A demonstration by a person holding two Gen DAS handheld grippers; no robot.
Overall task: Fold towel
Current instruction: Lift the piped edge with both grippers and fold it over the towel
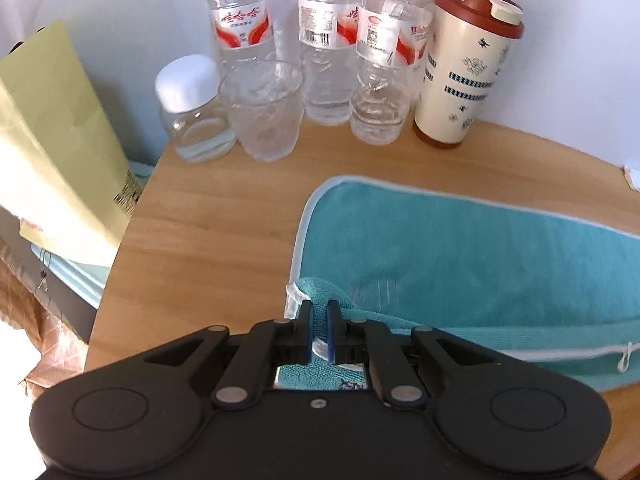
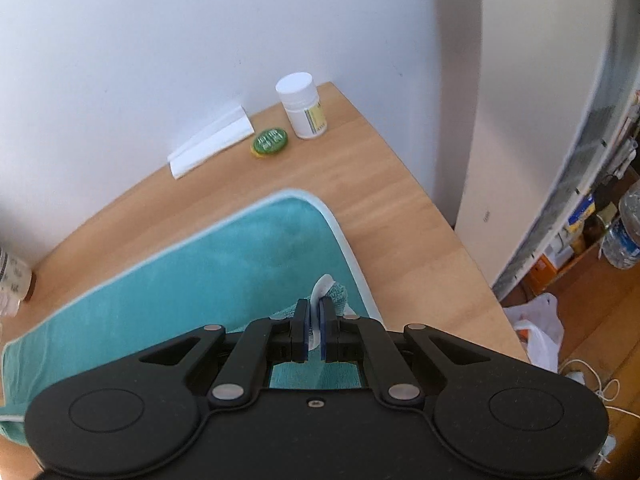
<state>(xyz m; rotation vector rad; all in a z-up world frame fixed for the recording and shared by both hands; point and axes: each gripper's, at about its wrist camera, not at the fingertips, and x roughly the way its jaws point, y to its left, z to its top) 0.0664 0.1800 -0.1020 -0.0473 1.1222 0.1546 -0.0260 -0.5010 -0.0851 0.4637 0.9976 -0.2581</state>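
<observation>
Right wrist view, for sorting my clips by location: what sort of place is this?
Probably a lived-in home room, not a lab. A small wooden table against a white wall holds a pill bottle, water bottles and a travel cup, and plastic bags lie on the wooden floor beside it.

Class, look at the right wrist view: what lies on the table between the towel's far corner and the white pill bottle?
Only bare wooden table separates the towel from the pill bottle.

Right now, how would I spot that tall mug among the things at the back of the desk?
Follow the wooden desk to the wall behind the teal towel. Right of the clear water bottles stands the mug: the only opaque one, cream with small dark prints and a reddish-brown lid.
</observation>
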